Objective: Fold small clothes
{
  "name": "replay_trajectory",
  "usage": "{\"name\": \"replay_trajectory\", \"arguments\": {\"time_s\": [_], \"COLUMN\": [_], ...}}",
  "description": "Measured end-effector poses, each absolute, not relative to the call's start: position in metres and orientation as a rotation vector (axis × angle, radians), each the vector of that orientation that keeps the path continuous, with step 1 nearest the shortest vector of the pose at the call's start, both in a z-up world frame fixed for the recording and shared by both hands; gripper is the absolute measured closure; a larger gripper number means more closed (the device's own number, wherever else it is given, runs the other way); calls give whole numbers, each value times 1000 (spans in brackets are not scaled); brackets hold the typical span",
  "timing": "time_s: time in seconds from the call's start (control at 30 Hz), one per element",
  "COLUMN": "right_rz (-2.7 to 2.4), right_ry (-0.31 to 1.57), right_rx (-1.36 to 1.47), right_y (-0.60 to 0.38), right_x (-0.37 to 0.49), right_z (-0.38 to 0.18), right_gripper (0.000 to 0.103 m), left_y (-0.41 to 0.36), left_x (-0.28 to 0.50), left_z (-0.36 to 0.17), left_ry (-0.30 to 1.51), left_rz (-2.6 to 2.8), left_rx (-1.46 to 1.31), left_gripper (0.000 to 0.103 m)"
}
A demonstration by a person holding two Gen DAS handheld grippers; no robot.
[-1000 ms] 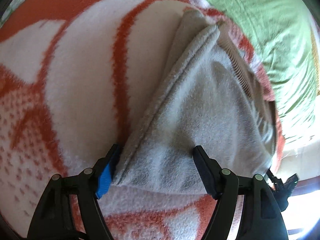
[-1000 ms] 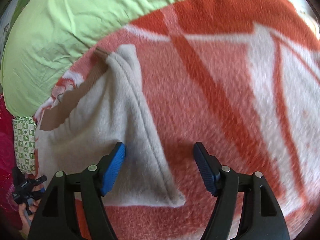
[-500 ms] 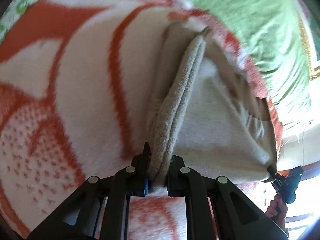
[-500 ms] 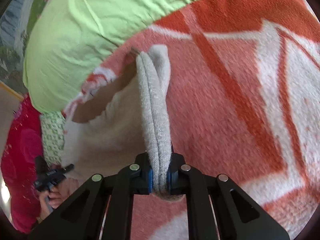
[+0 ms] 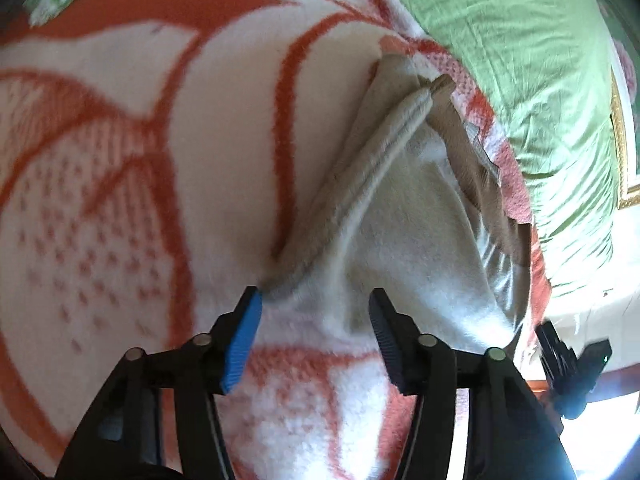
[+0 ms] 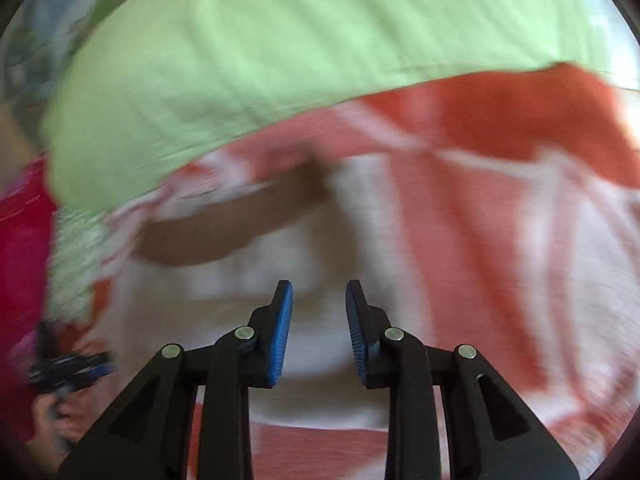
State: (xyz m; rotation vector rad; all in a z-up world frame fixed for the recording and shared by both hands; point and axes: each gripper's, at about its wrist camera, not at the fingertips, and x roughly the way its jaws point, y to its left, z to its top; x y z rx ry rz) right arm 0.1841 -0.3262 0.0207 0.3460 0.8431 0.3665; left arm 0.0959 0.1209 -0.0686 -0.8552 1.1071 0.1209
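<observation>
Half a second after both were clamped on its near corners, the left tool (image 5: 316,320) and right tool (image 6: 319,320) had let go and stood parted over the grey garment (image 5: 408,248), lying folded on the orange blanket (image 5: 120,160) (bed's green-sheet edge), suggesting this fold was finished.

Motion blur smears the whole right wrist view, so the grey garment (image 6: 280,280) there shows no edges or folds. In the left wrist view, the garment's near hem is soft and blurred, and the other gripper (image 5: 572,364) is cut off near the frame's right edge.
</observation>
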Motion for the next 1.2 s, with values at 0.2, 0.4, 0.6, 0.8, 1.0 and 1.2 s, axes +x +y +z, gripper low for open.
{"name": "replay_trajectory", "arguments": {"time_s": [0.2, 0.4, 0.6, 0.8, 1.0, 1.2], "right_rz": [723, 673, 433, 608, 664, 417], "right_ry": [953, 1060, 974, 892, 1069, 991], "right_rx": [229, 78, 430, 446, 289, 484], "right_y": [-219, -178, -229, -216, -185, -223], "right_x": [254, 342, 400, 343, 315, 342], "right_z": [2, -35, -35, -8, -42, -44], "right_gripper": [74, 77, 77, 76, 76, 77], "left_y": [81, 84, 103, 112, 112, 116], "left_x": [100, 111, 108, 109, 115, 118], "left_z": [-82, -96, -102, -104, -103, -103], "left_ry": [1178, 1164, 1072, 1022, 1028, 1003], "left_rz": [111, 174, 198, 207, 204, 249], "left_rx": [-860, -895, -1027, -1076, -1045, -1081], "left_gripper": [36, 36, 31, 24, 23, 25]}}
